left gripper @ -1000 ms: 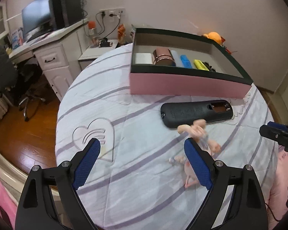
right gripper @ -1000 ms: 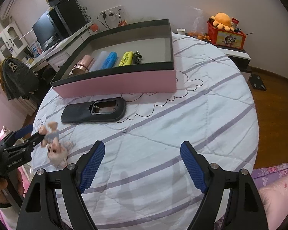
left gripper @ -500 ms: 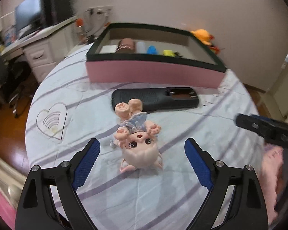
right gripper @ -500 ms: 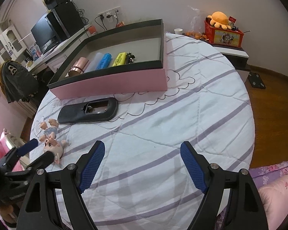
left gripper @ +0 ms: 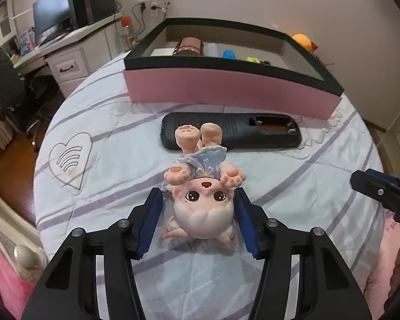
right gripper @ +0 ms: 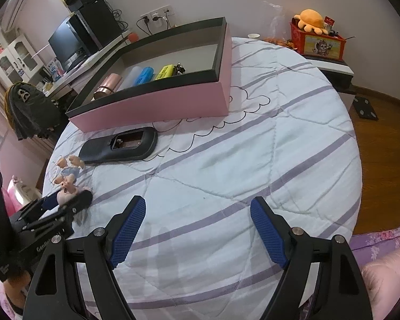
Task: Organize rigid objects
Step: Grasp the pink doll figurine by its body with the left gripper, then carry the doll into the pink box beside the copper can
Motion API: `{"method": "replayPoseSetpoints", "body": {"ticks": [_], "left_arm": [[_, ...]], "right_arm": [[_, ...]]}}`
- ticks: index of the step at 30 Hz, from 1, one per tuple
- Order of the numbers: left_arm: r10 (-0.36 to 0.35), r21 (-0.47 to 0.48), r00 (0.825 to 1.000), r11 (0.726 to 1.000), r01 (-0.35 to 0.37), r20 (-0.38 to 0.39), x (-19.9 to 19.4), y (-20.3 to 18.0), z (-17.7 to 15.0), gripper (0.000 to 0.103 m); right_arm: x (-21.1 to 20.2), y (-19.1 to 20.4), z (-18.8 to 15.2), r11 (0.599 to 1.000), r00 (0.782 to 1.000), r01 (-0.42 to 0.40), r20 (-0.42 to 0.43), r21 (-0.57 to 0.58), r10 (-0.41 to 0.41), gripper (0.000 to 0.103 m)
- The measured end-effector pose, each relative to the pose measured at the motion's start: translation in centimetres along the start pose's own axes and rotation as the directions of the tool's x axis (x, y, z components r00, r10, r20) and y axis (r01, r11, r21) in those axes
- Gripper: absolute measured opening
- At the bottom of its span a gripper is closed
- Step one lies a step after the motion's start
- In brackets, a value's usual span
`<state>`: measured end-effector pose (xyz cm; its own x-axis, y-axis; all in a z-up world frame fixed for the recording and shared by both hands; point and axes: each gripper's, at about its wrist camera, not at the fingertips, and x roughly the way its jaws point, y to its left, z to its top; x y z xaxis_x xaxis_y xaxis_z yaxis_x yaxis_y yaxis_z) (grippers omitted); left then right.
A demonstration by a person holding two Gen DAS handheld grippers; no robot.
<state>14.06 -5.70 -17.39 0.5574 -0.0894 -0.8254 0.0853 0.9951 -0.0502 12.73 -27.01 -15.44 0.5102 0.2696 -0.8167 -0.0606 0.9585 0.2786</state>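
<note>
A small pink doll [left gripper: 202,208] in a blue dress lies on the round striped bed, feet toward the box. My left gripper [left gripper: 198,197] straddles its head, jaws closing. The right pad [left gripper: 244,221] is at the head; a slim gap shows at the left pad [left gripper: 152,218]. In the right wrist view, the left gripper [right gripper: 66,202] frames the doll [right gripper: 66,184] at the left edge. A black remote [left gripper: 232,130] lies back up, battery bay open, just beyond the doll. My right gripper [right gripper: 198,205] stands open over bare quilt.
A pink box with a dark rim [left gripper: 226,88] sits behind the remote and holds a copper cylinder [right gripper: 106,85], a blue bottle [right gripper: 145,74] and a yellow item [right gripper: 165,72]. A desk with a monitor [left gripper: 53,16] stands left; the bed edge drops to wooden floor [right gripper: 386,146].
My left gripper has come closer to the doll and lower, and its jaws have narrowed around the doll's head. The right gripper has stayed where it was, still open.
</note>
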Motion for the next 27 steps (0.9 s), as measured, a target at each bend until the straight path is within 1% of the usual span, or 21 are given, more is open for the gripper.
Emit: {"method": "replayPoseSetpoints", "body": {"ticks": [1, 2, 3, 6, 8, 11, 16, 22, 27], "left_arm": [[0.0, 0.007, 1.0, 1.0, 0.0, 0.003, -0.1, 0.0, -0.1, 0.053], [-0.01, 0.011, 1.0, 1.0, 0.01, 0.007, -0.4, 0.2, -0.1, 0.048], [-0.02, 0.01, 1.0, 1.0, 0.02, 0.013, -0.6, 0.2, -0.2, 0.047], [-0.025, 0.028, 1.0, 0.999, 0.024, 0.011, -0.7, -0.1, -0.1, 0.047], [-0.046, 0.032, 0.999, 0.998, 0.046, 0.005, -0.7, -0.1, -0.2, 0.047], [-0.057, 0.042, 0.998, 0.998, 0.057, 0.006, -1.0, -0.2, -0.3, 0.047], [-0.091, 0.062, 0.996, 0.994, 0.089, 0.025, -2.6, -0.6, -0.2, 0.047], [-0.081, 0.078, 0.994, 0.994, 0.076, 0.069, -4.6, -0.4, 0.6, 0.047], [-0.071, 0.089, 0.992, 0.994, 0.061, 0.106, -6.1, -0.1, 2.0, 0.047]], "right_arm": [[0.1, 0.0, 0.0, 1.0, 1.0, -0.003, -0.001, -0.001, 0.003, 0.082], [0.1, 0.0, 0.1, 1.0, 1.0, -0.006, -0.003, -0.003, 0.005, 0.082], [0.2, 0.0, 0.1, 1.0, 1.0, -0.008, -0.003, -0.006, 0.008, 0.082], [0.2, 0.1, 0.0, 1.0, 1.0, -0.015, -0.004, -0.009, 0.015, 0.082], [0.2, 0.0, 0.0, 1.0, 1.0, -0.015, -0.003, -0.007, 0.015, 0.082], [0.1, 0.0, -0.1, 1.0, 1.0, -0.013, -0.003, -0.004, 0.013, 0.082], [-0.3, 0.1, -0.1, 1.0, 1.0, -0.011, 0.005, -0.005, 0.011, 0.082], [-1.4, 1.1, 0.5, 1.0, 0.999, -0.011, 0.037, -0.019, 0.012, 0.082], [-1.9, 2.1, 1.5, 0.999, 0.998, -0.012, 0.057, -0.04, 0.015, 0.082]]}}
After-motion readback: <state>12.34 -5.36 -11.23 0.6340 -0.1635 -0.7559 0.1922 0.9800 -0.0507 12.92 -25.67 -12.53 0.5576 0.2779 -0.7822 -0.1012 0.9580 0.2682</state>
